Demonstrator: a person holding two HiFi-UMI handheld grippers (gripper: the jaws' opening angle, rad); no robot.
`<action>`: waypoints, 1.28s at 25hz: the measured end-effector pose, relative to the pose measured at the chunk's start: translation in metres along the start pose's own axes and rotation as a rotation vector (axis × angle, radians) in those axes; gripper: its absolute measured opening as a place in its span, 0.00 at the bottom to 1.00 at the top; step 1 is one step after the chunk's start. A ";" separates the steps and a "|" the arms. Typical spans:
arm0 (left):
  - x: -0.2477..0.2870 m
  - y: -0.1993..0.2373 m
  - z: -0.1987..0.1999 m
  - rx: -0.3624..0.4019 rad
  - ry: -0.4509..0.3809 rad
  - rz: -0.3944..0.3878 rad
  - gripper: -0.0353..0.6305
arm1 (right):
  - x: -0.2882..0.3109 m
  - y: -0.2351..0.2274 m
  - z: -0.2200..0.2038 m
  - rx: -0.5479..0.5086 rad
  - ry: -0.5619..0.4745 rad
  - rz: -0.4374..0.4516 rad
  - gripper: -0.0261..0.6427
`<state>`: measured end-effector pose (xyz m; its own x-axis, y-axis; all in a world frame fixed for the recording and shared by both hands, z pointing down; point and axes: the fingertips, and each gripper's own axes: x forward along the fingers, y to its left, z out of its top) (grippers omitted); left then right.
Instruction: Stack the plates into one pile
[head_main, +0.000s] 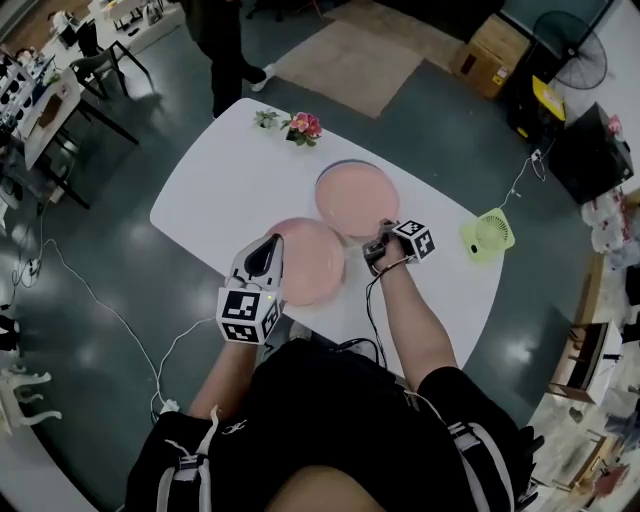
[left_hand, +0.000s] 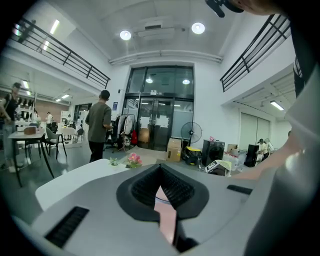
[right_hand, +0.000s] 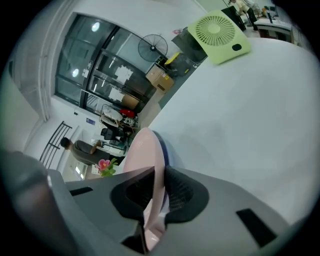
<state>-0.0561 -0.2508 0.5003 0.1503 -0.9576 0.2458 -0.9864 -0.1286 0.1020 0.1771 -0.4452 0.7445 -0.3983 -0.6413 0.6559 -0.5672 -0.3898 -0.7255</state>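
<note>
Both grippers (head_main: 274, 243) (head_main: 377, 240) reaching forward, jaws pinching plates (head_main: 308, 268) (head_main: 350, 195)

Near pink plate (head_main: 300, 268) meets far pink plate (head_main: 352, 195), rims touching

I'm looking at an open lab hall: glass doors (left_hand: 160, 107) beyond the white table (head_main: 205, 190), mezzanine railings (left_hand: 65, 55) above it, workdesks (head_main: 45, 95) left, cardboard box (head_main: 490, 55) far right.
</note>
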 end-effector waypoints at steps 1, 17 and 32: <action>-0.002 0.002 0.001 0.000 0.001 0.005 0.07 | 0.002 0.000 0.000 -0.011 -0.005 -0.015 0.13; 0.014 -0.032 0.018 0.027 -0.034 -0.061 0.07 | -0.097 0.068 0.057 -0.646 -0.343 0.073 0.22; 0.042 -0.160 0.045 0.095 -0.083 -0.284 0.07 | -0.333 0.095 0.068 -1.070 -0.873 0.166 0.06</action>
<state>0.1047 -0.2824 0.4508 0.4188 -0.8972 0.1403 -0.9081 -0.4140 0.0635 0.3052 -0.3136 0.4429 -0.1653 -0.9850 -0.0500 -0.9861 0.1660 -0.0108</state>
